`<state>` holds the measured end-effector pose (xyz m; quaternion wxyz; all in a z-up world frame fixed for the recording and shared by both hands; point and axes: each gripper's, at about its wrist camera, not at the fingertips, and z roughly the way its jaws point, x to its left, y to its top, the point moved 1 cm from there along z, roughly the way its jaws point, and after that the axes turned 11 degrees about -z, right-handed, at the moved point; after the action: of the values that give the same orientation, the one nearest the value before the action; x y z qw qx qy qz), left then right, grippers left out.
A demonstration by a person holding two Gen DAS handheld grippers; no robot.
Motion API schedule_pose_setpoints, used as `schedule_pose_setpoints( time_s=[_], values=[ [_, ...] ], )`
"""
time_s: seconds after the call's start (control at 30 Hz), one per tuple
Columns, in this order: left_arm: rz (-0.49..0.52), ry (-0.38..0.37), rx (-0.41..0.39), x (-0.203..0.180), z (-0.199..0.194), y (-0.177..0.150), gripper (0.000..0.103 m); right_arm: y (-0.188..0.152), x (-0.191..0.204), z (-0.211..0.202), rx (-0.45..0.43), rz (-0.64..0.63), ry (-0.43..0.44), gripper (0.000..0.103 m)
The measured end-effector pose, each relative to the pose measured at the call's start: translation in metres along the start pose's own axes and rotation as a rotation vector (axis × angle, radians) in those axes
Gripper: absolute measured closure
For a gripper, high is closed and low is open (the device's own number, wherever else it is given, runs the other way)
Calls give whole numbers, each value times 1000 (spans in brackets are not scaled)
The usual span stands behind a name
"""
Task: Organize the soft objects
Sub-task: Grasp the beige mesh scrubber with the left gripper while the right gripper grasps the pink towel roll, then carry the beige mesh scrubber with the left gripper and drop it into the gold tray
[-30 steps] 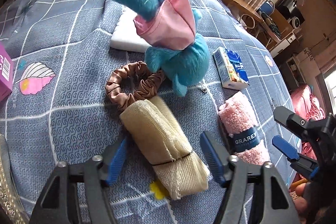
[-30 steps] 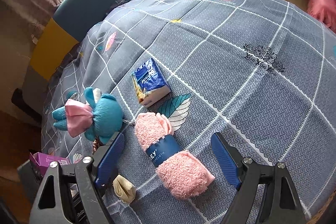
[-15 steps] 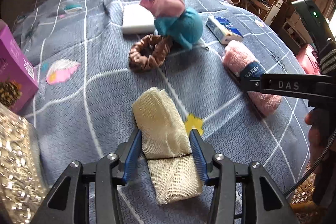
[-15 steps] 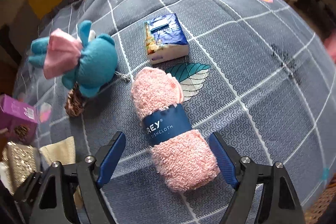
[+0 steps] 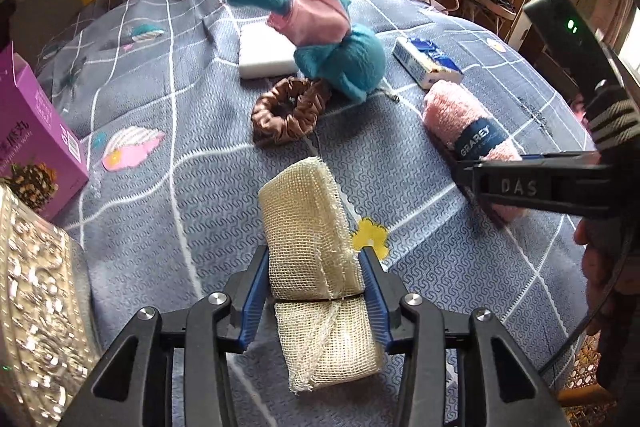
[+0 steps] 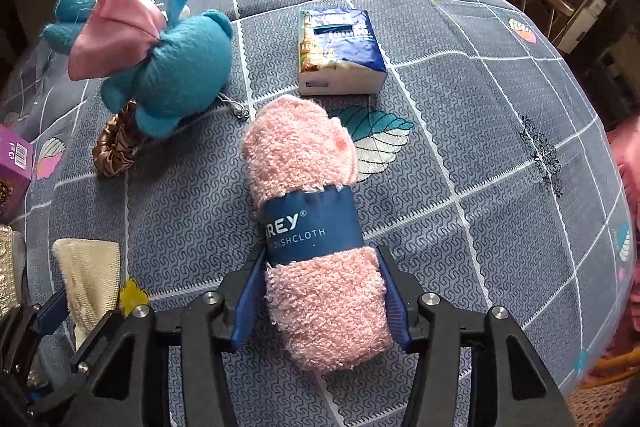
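A cream mesh sponge (image 5: 304, 227) lies on the grey patterned cloth, and my left gripper (image 5: 314, 259) is closing on it, both blue pads touching its sides. A rolled pink dishcloth (image 6: 304, 155) with a blue paper band lies to its right. My right gripper (image 6: 322, 259) is closing on the roll's near end, pads pressed into the fluff. Beyond them rest a blue plush toy (image 5: 344, 63) with a pink bow and a brown scrunchie (image 5: 288, 111) touching it. In the left wrist view the right gripper's finger (image 5: 520, 183) shows side-on over the pink dishcloth (image 5: 452, 111).
A tissue pack (image 6: 340, 51) lies just beyond the pink roll and a white block (image 5: 264, 55) behind the plush. A purple box (image 5: 36, 131) and a glittery container (image 5: 32, 287) stand at the left edge. Shelves and furniture crowd the far right.
Both grippers came down over their items and narrowed: the left from straddling the mesh sponge to touching it, the right from wide around the pink roll to pressing on it. Both wrists rolled.
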<state>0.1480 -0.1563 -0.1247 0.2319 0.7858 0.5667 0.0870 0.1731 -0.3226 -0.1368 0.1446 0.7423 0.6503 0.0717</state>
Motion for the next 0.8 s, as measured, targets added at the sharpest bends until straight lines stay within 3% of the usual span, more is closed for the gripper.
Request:
schedule_pose_setpoints(
  time_s=[0.13,0.3,0.5,0.67,0.8],
  values=[
    [14,7,-43,4,-21,30,59,-4,4,-2,-7,-21,-18,50],
    [-49,13,-108,25,-55,107,59,-7,5,-4,-12,-32,-26,50],
    [-200,138,-213,116,-104,182,59,-5,5,-3,-14,-40,-28,50],
    [-347,291,-259,227,-141,186,59,-4,8,-5,-15,-49,-32,49],
    [-432,370,-274,299,-166,145,59,-4,9,-3,-16,-58,-37,48]
  ],
)
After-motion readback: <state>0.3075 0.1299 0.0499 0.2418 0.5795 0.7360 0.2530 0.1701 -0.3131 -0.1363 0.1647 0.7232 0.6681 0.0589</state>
